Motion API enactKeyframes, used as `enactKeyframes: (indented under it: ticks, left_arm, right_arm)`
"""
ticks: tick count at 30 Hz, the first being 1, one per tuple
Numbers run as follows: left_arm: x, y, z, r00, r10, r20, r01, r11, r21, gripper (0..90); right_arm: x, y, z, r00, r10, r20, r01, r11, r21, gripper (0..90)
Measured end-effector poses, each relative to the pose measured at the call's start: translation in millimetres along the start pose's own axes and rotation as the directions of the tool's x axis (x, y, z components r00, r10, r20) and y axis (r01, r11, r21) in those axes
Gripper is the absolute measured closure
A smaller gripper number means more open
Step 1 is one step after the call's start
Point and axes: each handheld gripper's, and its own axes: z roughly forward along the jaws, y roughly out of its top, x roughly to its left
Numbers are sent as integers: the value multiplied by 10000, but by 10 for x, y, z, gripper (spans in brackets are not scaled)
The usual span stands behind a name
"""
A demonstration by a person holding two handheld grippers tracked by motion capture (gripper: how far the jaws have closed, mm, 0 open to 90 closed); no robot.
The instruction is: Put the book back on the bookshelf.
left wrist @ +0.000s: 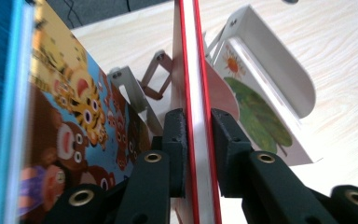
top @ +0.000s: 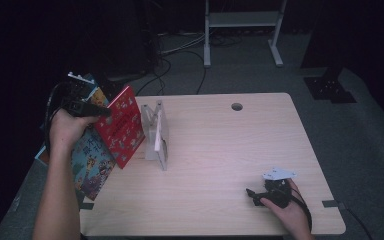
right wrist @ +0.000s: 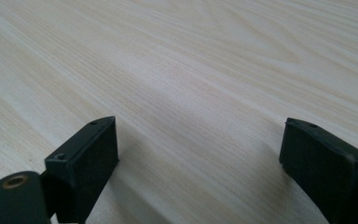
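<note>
My left gripper [left wrist: 198,140] pinches the edge of the thin red book [left wrist: 196,84], both pads pressed flat on its covers, holding it tilted just left of the grey book stand [top: 156,135] at the table's [top: 230,150] left edge. A colourful animal book [left wrist: 74,130] leans beside the red one, farther from the stand. My right gripper [right wrist: 198,154] rests well right of the stand, jaws wide apart over bare wood, holding nothing.

The red book [left wrist: 198,70] runs off the left gripper view's top and bottom edges (its cover unseen, edge-on), and the blue book [left wrist: 0,107] beside it is blurred and cut at the left.
</note>
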Motion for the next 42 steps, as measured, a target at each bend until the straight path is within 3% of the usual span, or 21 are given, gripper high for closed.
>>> enactKeyframes:
  ticks: [6, 9, 13, 16, 19, 22, 25, 32, 42]
  left_arm:
    - [-46, 70, -146, 9998, 201, -44, -202, 9996, -219, 782]
    - [-64, 82, -229, 9996, 266, -32, -267, 9992, -309, 852]
    - [-98, 46, -311, 9984, 259, 505, -236, 9987, -443, 899]
    - [-135, 7, -315, 9938, 381, 1044, -325, 9980, -546, 899]
    - [-172, -34, -314, 9825, 490, 1799, -334, 9955, -885, 899]
    - [-247, -71, -303, 9728, 676, 2215, -450, 9934, -1055, 899]
    - [-333, -108, -287, 9661, 882, 2425, -617, 9914, -1151, 899]
    - [-561, -199, -244, 9606, 1369, 2418, -1136, 9877, -1077, 899]
    - [-852, -401, -131, 9444, 1857, 2713, -1689, 9820, -844, 899]
  right_arm:
    - [0, -6, -7, 10000, 8, 15, -8, 10000, 8, 105]
    - [-3, -6, -6, 10000, -28, 26, 28, 10000, -13, 105]
    - [-1, -6, -7, 10000, -2, 18, 2, 10000, 3, 105]
    - [-1, -6, -7, 10000, 9, 16, -9, 10000, 8, 105]
    - [-2, -7, -6, 10000, -10, 14, 10, 10000, 7, 105]
    - [-1, -7, -5, 10000, -7, 19, 7, 10000, -7, 105]
    - [-2, -6, -7, 10000, -13, 19, 12, 10000, 19, 105]
    - [-1, -6, -8, 10000, 3, 15, -3, 10000, 31, 105]
    - [-1, -6, -8, 10000, 4, 19, -4, 10000, 18, 105]
